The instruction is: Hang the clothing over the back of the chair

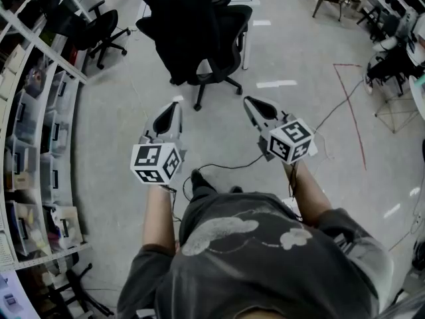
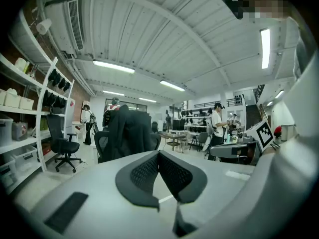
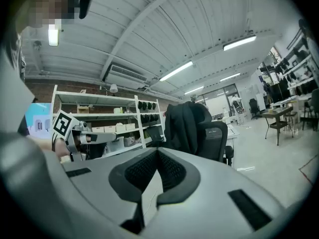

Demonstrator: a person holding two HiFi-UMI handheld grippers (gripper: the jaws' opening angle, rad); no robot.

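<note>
A black office chair [image 1: 222,42] stands on the grey floor ahead of me, with dark clothing [image 1: 182,12] draped over its backrest. Both grippers are held out in the air short of the chair, apart from it. My left gripper [image 1: 175,106] is shut with nothing between its pads. My right gripper [image 1: 250,101] is also shut and empty. In the left gripper view the closed tips [image 2: 158,153] point at the clothing [image 2: 130,129] on the chair. In the right gripper view the closed tips [image 3: 157,151] point just left of the draped chair [image 3: 189,123].
Shelving with bins [image 1: 36,118] runs along the left. A second black chair [image 1: 99,32] stands by it. A thin cable [image 1: 222,165] trails on the floor near my feet, and red tape lines [image 1: 352,105] mark the floor at right. People [image 2: 218,126] stand at distant desks.
</note>
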